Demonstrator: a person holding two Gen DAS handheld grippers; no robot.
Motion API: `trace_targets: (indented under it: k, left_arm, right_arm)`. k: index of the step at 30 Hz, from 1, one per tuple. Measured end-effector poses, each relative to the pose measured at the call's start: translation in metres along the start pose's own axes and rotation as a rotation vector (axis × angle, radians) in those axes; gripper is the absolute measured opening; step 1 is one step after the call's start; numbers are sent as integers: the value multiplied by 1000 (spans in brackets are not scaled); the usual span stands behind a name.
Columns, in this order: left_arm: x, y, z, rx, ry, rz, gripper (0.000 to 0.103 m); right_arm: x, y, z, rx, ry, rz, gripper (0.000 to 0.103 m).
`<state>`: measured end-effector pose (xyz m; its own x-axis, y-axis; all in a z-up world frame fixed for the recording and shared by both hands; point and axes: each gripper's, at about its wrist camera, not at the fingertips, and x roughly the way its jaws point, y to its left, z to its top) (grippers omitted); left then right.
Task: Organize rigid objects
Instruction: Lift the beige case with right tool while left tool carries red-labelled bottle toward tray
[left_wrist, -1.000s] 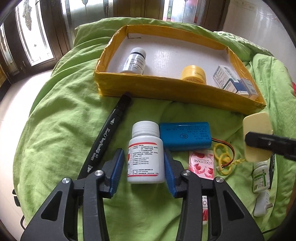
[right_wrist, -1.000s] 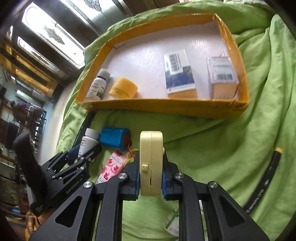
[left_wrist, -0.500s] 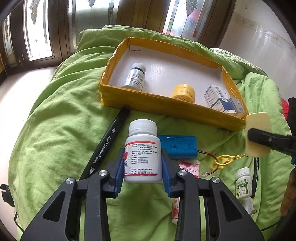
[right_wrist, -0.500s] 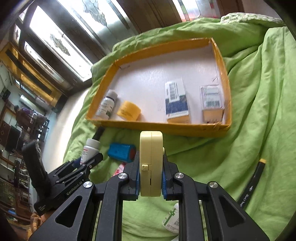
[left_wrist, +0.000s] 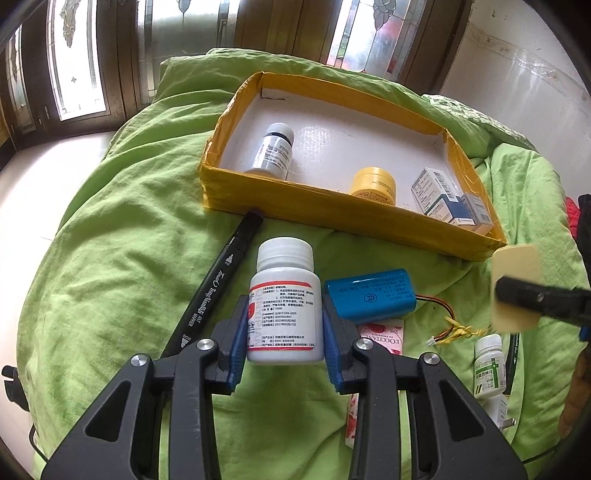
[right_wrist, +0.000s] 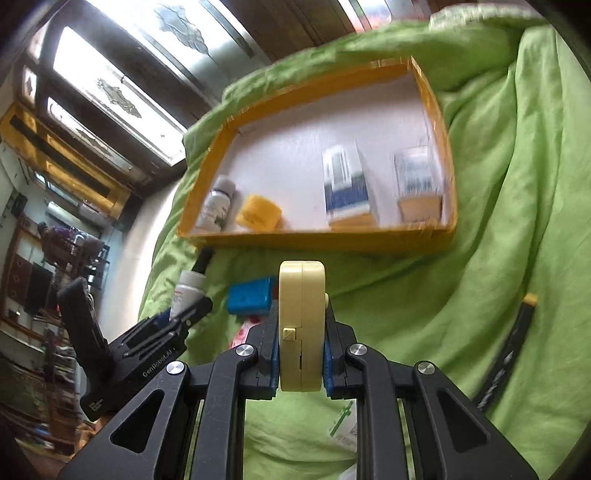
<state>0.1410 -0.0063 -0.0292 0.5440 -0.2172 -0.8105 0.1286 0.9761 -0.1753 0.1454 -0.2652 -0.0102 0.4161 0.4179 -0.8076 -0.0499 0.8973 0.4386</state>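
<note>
Green bedding (left_wrist: 122, 258) fills the frame; the yellow tray (left_wrist: 332, 214) sits upper centre. Both grippers have lifted clear: left gripper (left_wrist: 285, 325) clamps the white bottle (left_wrist: 284, 306), right gripper (right_wrist: 301, 354) pinches the cream case (right_wrist: 301, 325). Both look ready for the tray.

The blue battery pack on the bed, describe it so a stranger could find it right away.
Start at the yellow box on the green blanket. In front of its near wall lies the blue battery pack, beside the held white bottle. It alone is blue, with red and black wires trailing off.
</note>
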Motion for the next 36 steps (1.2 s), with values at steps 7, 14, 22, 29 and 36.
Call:
trace_targets:
  k: [7,14,22,29,36]
  left_arm:
    - [2,-3,1,12,3,1,33]
    - [-1,-2,1,4,-5,-4,33]
    - [-4,1,1,2,-16,-15,33]
    - [-9,-1,2,13,-35,-18,33]
    - [-15,-3,3,20,-51,-14,33]
  right_arm:
    - [21,13,-13,-30,66,36,16]
    - [34,22,-26,-42,131,48,16]
    - [-6,10,-24,2,62,102,16]
    - [-35,10,-15,8,-39,114,16]
    - [-36,13,-12,-14,-67,92,16]
